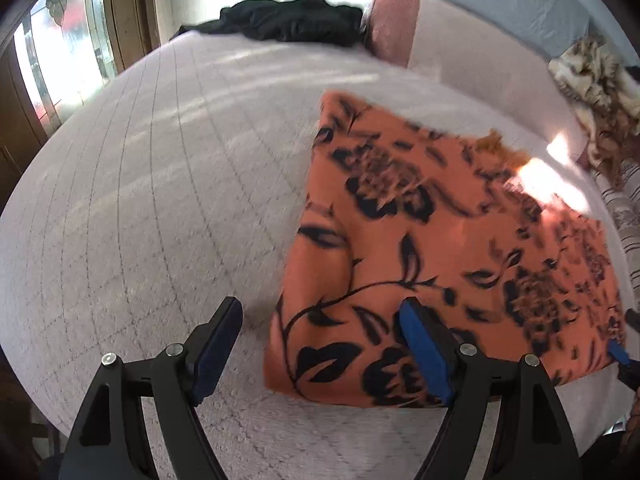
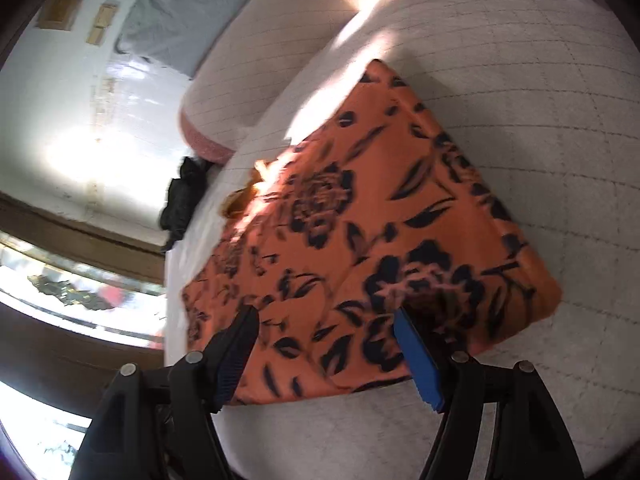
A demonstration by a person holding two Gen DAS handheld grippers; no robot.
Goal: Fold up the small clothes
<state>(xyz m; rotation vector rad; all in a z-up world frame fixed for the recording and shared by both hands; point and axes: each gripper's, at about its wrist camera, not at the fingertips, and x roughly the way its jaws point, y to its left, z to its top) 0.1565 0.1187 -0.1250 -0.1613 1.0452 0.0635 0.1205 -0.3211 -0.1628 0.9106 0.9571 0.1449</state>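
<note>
Orange flowered cloth [image 1: 448, 248] lies folded on the quilted bed [image 1: 160, 200], at two o'clock from the left hand-held gripper [image 1: 320, 336]. Both grippers gape empty; the right hand-held gripper [image 2: 326, 344] probably snags one layer, undoing folds.

Right gripper [image 2: 326, 334], bottom centre of frame: jaws spread, nothing held. Orange floral cloth [image 2: 372, 232], folded, lies flat mid-frame on pale grid-lined bedspread [image 2: 540, 100]. Black garment [image 2: 180, 200] at centre left, apart from it.
</note>
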